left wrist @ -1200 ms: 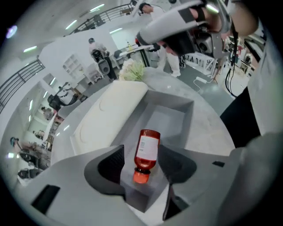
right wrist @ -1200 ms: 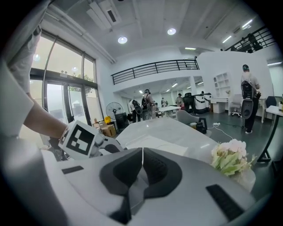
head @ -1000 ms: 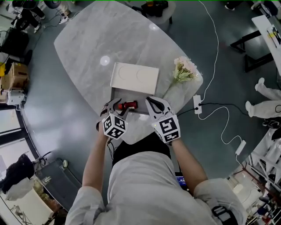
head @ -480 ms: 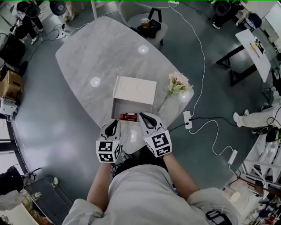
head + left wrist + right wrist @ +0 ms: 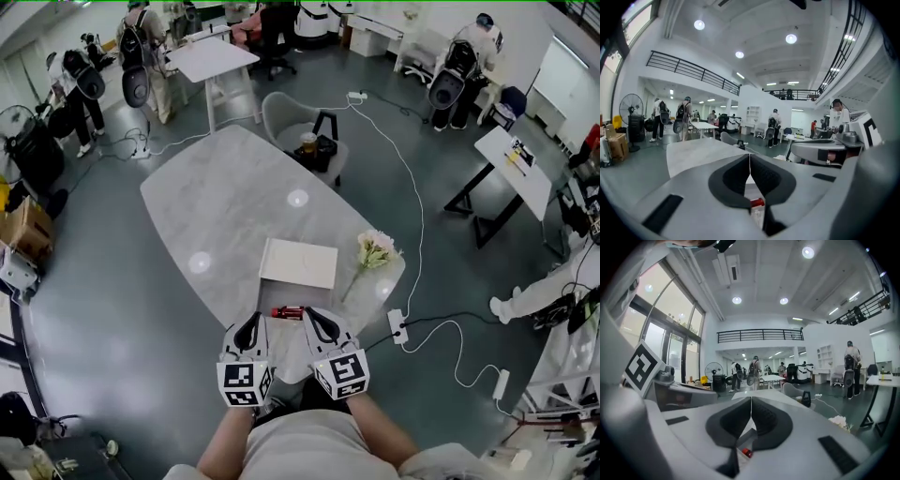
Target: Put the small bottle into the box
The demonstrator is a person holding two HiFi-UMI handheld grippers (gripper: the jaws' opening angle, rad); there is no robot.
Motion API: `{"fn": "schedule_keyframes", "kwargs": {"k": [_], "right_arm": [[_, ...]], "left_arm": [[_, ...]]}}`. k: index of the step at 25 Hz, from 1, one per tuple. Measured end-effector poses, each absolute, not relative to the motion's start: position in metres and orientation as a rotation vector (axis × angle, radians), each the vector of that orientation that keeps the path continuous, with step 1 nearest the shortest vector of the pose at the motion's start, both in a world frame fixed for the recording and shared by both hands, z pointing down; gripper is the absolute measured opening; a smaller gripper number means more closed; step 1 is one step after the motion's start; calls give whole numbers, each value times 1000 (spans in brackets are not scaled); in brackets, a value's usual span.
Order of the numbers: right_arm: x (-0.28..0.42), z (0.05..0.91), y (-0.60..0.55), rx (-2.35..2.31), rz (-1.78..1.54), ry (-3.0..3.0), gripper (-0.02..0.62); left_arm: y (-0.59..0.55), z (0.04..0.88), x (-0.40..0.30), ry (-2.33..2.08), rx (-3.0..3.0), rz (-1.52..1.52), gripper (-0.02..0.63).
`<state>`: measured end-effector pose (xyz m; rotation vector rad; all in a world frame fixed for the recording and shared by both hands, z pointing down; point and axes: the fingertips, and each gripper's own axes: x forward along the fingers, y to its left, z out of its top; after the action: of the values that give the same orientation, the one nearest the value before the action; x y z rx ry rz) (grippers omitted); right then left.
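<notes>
Left gripper (image 5: 251, 321): dark textured pads pressed together, having just been closing, nothing between them. Right gripper (image 5: 310, 317): pads likewise together, empty. The bottle (image 5: 287, 311), small and red at one end, lies on its side in the white rectangular box (image 5: 298, 263), with the flat lid open behind it. The box sits at the near edge of the grey marbled oval table (image 5: 234, 206), flowers (image 5: 375, 250) to its right. Both grippers are over that edge, tips near the box.

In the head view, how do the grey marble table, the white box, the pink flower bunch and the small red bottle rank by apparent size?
1. Grey marble oval table
2. White rectangular box
3. Pale pink flower bunch
4. Small red bottle
The last three all sit at table level, so nearness to the camera hardly affects this order.
</notes>
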<state>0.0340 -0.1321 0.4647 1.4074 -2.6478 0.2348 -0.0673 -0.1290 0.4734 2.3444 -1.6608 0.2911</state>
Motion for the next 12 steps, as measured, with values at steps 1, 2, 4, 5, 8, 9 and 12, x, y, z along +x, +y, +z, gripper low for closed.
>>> {"fn": "schedule_keyframes", "kwargs": {"k": [1,2,4,5,8,9,12], "right_arm": [[36,452,-130,1438,202,-2650,26],[37,439,-128,1467,168,-2656,26],[39,412,-122,1512,91,-2673,26],[39,400,-119,1526,49,-2683,26],[39,371,-112,1547,-57,-2700,26],[39,364,-109,1547,-92,-2705,26],[37,344,-102,1539,-230,-2717,26]], "left_arm": [[-127,461,-69,-1674,2366,263,26],[-125,448,-70,-1685,2390,235,26],[-120,425,-72,-1705,2433,182,26],[-118,414,-73,-1716,2451,154,26],[-113,384,-76,-1757,2495,58,25],[-111,375,-76,-1767,2510,29,25],[-106,358,-71,-1768,2557,-11,25]]}}
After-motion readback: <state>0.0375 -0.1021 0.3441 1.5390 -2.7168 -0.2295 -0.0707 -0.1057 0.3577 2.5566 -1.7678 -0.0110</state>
